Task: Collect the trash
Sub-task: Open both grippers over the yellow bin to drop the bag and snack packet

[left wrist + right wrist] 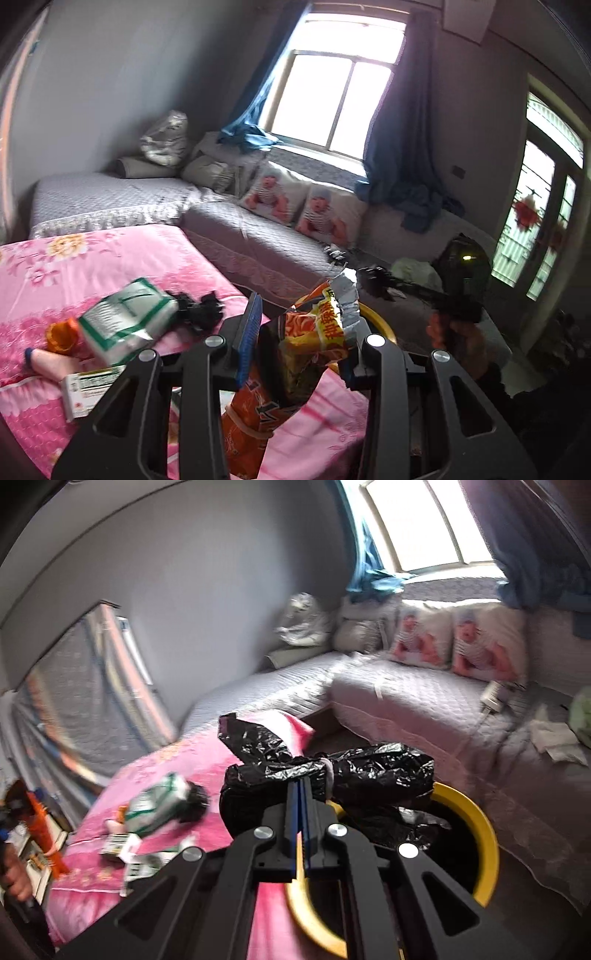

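Wrapper (295,343), orange and yellow with a torn silver top, stands nearly upright between the left gripper's (299,354) fingers, long axis vertical, torn end up; the fingers sit fairly wide, pinching its sides. It hangs over the pink bedspread (92,266) beside the yellow bin (384,325). The right gripper (301,805) points forward over that bin's rim (480,834), fingers closed narrow on a black plastic bag (332,771) whose bunched length runs crosswise.
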`<state>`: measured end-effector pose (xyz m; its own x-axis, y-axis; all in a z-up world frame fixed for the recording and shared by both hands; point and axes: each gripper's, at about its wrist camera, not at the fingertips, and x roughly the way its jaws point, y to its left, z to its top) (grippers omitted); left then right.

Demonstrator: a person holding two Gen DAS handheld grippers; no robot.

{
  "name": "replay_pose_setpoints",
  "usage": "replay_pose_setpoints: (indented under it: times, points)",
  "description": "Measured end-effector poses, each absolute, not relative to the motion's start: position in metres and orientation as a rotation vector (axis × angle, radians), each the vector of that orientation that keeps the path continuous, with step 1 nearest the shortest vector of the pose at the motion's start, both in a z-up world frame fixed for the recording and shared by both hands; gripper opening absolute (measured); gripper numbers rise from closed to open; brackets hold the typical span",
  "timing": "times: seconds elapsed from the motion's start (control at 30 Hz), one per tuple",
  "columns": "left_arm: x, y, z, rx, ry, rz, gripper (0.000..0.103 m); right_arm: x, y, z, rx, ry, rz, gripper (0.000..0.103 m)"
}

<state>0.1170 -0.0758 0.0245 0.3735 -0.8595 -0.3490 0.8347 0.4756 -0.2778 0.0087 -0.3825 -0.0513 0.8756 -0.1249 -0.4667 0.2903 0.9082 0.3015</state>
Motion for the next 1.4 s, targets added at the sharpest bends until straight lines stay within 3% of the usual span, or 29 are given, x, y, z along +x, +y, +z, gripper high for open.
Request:
replay_pose_setpoints:
  times: [0.73, 1.1, 1.13, 1.17, 1.2, 1.23, 1.4]
  points:
    - [0.155, -0.293, -0.007, 0.006, 0.671, -1.213, 0.035, 0.019, -0.476, -0.163, 0.567, 0.667, -0.358, 0.002]
    - [0.161, -0.388, -0.046, 0.023, 0.741, -1.155, 0.035, 0.014, -0.488, -0.18, 0.59, 0.684, -0.394, 0.003]
    - [0.16, -0.392, -0.048, 0.022, 0.742, -1.153, 0.035, 0.009, -0.491, -0.179, 0.593, 0.676, -0.416, 0.006]
    - [0.159, -0.397, -0.052, 0.021, 0.744, -1.153, 0.035, 0.003, -0.495, -0.178, 0.603, 0.662, -0.433, 0.019]
    - [0.158, -0.402, -0.055, 0.025, 0.746, -1.151, 0.035, -0.003, -0.498, -0.175, 0.618, 0.643, -0.444, 0.041]
    - [0.157, -0.406, -0.057, 0.031, 0.748, -1.149, 0.036, -0.012, -0.502, -0.173, 0.636, 0.618, -0.458, 0.049]
    - [0.15, -0.433, -0.085, 0.08, 0.8, -1.146, 0.036, -0.066, -0.523, -0.153, 0.685, 0.481, -0.598, 0.051]
